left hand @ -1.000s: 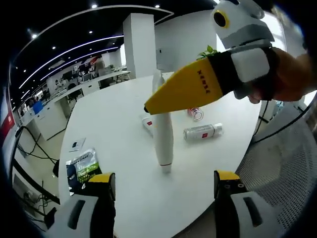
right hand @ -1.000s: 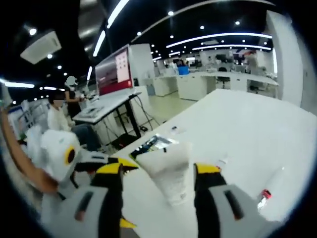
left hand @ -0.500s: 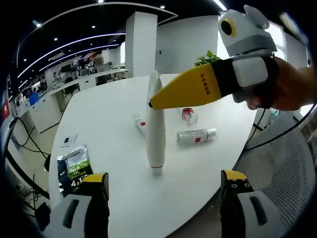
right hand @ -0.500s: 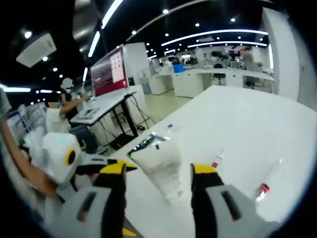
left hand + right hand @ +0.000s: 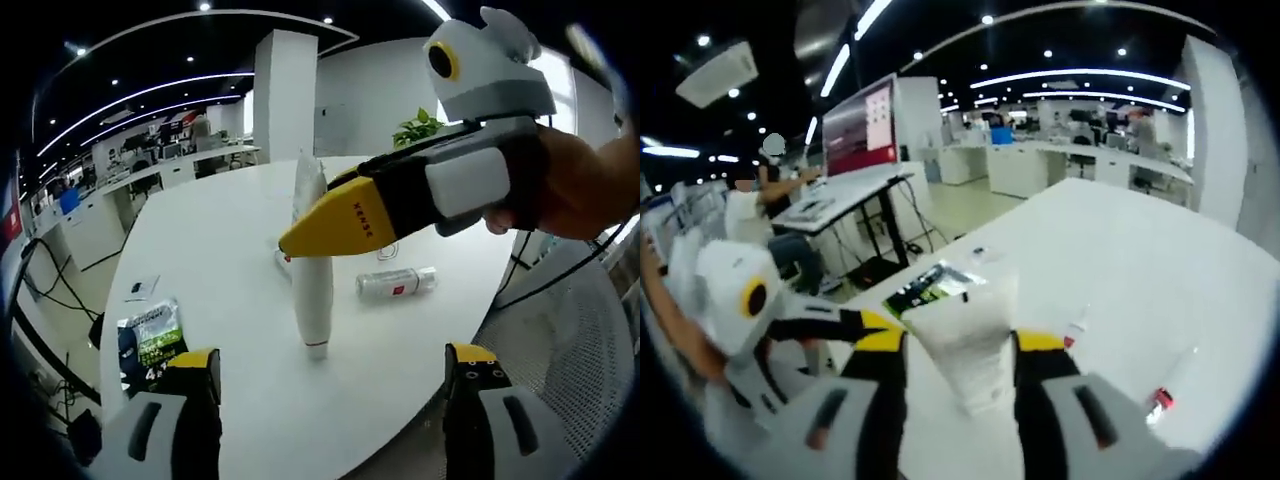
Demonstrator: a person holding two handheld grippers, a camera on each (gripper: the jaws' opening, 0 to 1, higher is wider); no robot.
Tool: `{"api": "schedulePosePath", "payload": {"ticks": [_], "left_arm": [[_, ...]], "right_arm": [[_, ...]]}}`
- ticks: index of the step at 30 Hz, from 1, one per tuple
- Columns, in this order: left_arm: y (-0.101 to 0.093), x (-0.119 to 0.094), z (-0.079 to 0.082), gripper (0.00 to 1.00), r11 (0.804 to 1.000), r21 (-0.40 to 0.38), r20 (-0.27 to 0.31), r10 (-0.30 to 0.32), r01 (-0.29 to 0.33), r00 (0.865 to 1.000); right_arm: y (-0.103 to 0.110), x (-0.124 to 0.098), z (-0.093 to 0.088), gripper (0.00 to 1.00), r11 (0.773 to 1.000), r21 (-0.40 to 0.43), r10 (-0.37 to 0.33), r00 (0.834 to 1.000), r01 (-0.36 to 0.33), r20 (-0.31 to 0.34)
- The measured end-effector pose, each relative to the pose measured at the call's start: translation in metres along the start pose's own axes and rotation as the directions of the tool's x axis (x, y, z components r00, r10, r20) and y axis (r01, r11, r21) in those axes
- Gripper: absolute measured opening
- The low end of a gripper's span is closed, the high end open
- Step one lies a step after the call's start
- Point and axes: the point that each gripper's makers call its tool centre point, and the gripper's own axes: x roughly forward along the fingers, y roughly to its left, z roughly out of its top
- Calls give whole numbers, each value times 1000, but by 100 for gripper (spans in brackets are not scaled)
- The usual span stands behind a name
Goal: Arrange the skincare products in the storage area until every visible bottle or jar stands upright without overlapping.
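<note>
One large white desk (image 5: 230, 250) carries everything, and the tall white tube (image 5: 312, 270) stands on it cap-down, its long axis upright, toward the near edge. The right tool (image 5: 300, 235) reaches in from the right side of the left gripper view, and its yellow tips meet the tube's upper half; in the right gripper view the same tube (image 5: 965, 345) sits between the right tool's (image 5: 958, 342) two yellow pads, which are narrowed onto its crimped end, so this tool holds it. The left tool (image 5: 325, 365) stands wide, nothing between its jaws, short of the tube and nearer the desk's edge (it is the free one, though the right is plainly nearer the tube).

Beyond the tube, a clear bottle (image 5: 395, 284) lies on its side, long axis roughly along the desk's right edge, so the likely next pick lies past the standing tube. A dark snack packet (image 5: 150, 338) rests by the left edge.

The left gripper view shows the cap meeting the desk; the right gripper view hides that and shows the grip instead, plus a small bottle (image 5: 1170, 385) lying flat.
</note>
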Motion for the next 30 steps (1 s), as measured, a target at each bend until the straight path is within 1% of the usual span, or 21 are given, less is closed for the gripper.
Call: {"api": "schedulePosePath", "payload": {"ticks": [2, 5, 7, 9, 14, 18, 21, 22, 27, 29, 30], "left_arm": [[1, 0, 0, 92, 1000, 5, -1, 6, -6, 1000], [3, 1, -3, 91, 1000, 12, -16, 11, -10, 1000], [3, 0, -2, 91, 1000, 11, -8, 13, -13, 1000], [5, -1, 0, 90, 1000, 8, -3, 22, -22, 1000], [10, -2, 0, 88, 999, -2, 2, 39, -39, 999], [9, -2, 0, 86, 999, 6, 0, 39, -39, 999], [9, -2, 0, 85, 999, 4, 3, 38, -38, 999], [9, -2, 0, 85, 999, 4, 4, 37, -37, 999], [13, -3, -1, 85, 998, 1, 1, 56, -56, 998], [13, -2, -3, 85, 998, 4, -13, 58, -58, 998], [14, -1, -4, 85, 998, 15, -20, 61, -61, 998]], "right_arm": [[-2, 1, 0, 36, 1000, -17, -1, 1000, 1, -4], [-3, 2, 0, 35, 1000, -21, 10, 1000, -10, -7], [-3, 2, 0, 35, 999, -34, 19, 1000, -19, -8], [-2, 2, -1, 34, 999, -29, 36, 999, -36, -16], [3, 1, -4, 21, 992, -59, 111, 993, -113, -40], [2, 0, -4, 21, 990, -76, 114, 992, -117, -49], [1, -2, -5, 16, 990, -70, 122, 991, -125, -52], [-1, -3, -6, 15, 991, -63, 116, 991, -120, -62], [-1, -6, -4, 14, 986, -82, 140, 988, -145, -62], [-4, -8, -4, 15, 987, -63, 142, 987, -146, -69], [-5, -10, -1, 17, 989, -47, 141, 989, -143, -52]]}}
